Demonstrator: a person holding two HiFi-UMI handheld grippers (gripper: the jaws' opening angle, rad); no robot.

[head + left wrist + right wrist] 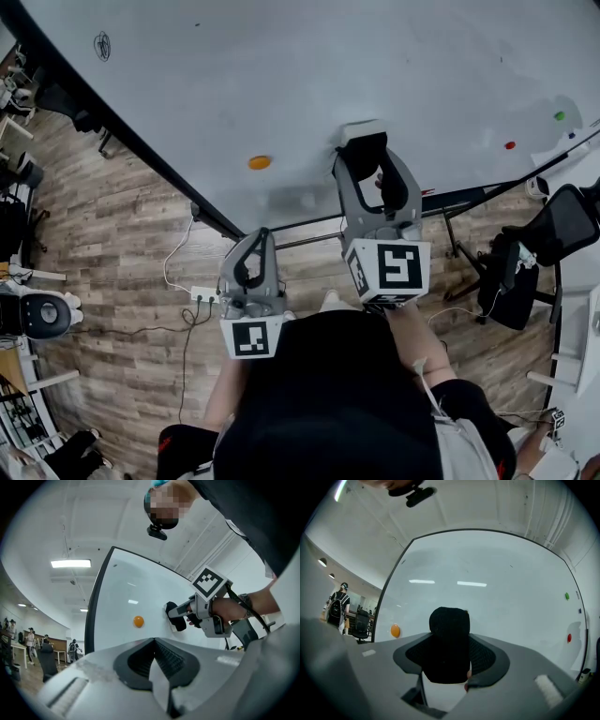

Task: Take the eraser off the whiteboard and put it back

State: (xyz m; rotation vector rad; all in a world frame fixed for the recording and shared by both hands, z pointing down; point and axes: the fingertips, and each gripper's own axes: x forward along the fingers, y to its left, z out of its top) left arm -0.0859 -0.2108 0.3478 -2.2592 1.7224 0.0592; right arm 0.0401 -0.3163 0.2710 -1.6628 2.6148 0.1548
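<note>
Whiteboard (281, 75) fills the background. Right hand-held gripper (367, 155) clamps the eraser (362, 132) against it near the lower edge; left hand-held gripper (262, 234), jaws together, holds nothing. Orange magnet (260, 162) lies leftward; unreadable scribble (102, 45) near the upper left corner.

Whiteboard (281, 75) gleams smooth and glossy; eraser (449, 639) shows matt black, fuzzy like felt; floor (122, 244) is grainy, matt wood planking.
</note>
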